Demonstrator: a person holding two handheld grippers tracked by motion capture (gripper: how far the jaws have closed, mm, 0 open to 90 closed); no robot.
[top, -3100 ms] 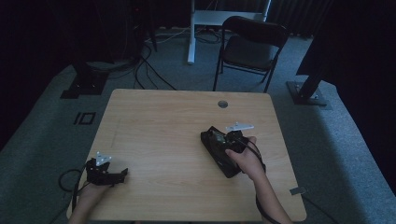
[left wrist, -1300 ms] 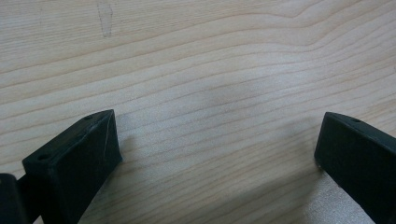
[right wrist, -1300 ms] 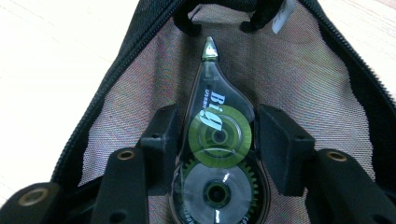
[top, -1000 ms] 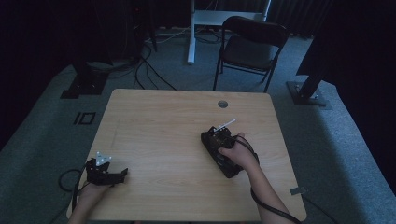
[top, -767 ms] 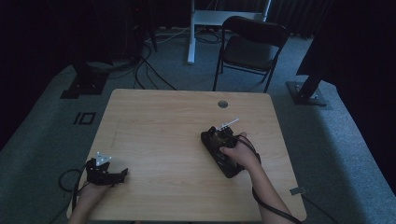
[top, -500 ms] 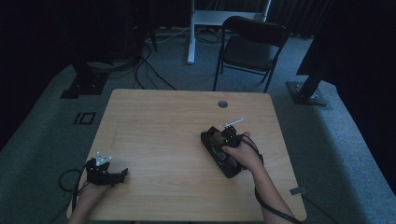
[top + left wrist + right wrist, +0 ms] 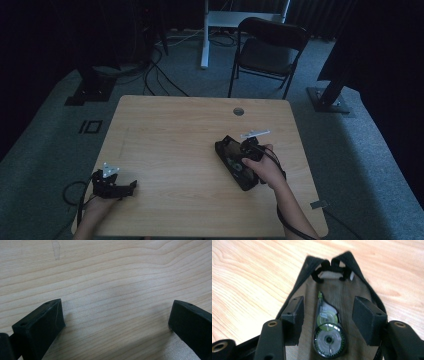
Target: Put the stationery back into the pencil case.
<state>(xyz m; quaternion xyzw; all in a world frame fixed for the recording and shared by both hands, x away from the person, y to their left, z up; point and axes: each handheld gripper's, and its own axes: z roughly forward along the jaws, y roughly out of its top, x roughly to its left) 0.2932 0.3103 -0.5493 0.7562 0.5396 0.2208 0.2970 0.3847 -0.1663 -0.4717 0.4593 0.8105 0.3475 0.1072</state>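
- No brand, label or writing can be read on anything here.
- The pale wood-grain counter (image 7: 170,135) is rectangular with a smooth laminate face and a small round grey grommet hole (image 7: 238,111) near its far edge.
- A black fabric zip pouch (image 7: 231,161) lies open right of the counter's centre; in the right gripper view its lining is tan cloth, edged by a black zipper, with a black loop at the far end.
- Inside the pouch lies a clear plastic correction-tape dispenser with green wheels (image 7: 327,329) — teardrop-shaped, its narrow tip pointing toward the pouch's far end.
- The right gripper (image 7: 328,312) is held by the person's right hand (image 7: 265,170) over the open pouch; its blocky black jaws are spread, one on each side of the dispenser, not touching it.
- The left gripper (image 7: 116,320), matt black with a grey three-cornered plate on top, sits at the counter's near left corner in the left hand (image 7: 95,207) — jaws spread wide over bare wood.
- Beyond the counter, a dark folding chair (image 7: 267,47) stands on grey carpet.
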